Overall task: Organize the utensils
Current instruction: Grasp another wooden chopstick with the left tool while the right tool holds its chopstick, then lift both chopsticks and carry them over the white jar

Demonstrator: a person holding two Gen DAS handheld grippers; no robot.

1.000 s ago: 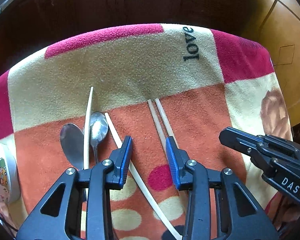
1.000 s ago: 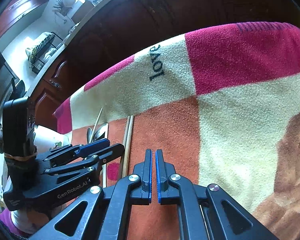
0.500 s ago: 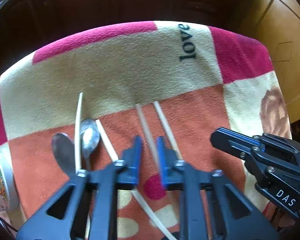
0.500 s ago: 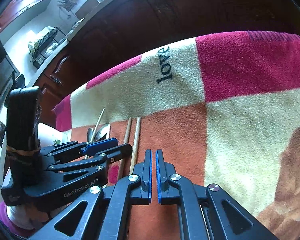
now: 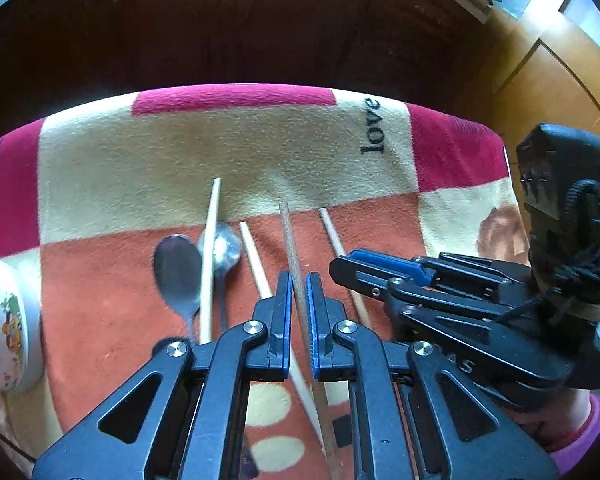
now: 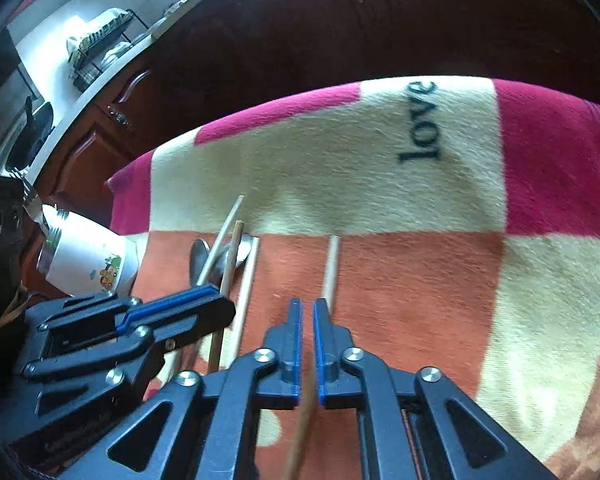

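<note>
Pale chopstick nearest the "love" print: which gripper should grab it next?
Right. The right gripper has its opening jaws astride the pale chopstick, while the left gripper is closing on the dark chopstick.

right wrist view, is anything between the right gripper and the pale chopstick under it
Nothing visible. The pale chopstick lies in line between the jaws of the right gripper, which are opening, with only blanket around it.

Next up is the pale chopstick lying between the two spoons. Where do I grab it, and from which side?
Probably best to take the pale chopstick at its far end, coming straight down from above and straddling its width. That end lies alone on the blanket; nearer in, both spoons crowd it.
</note>
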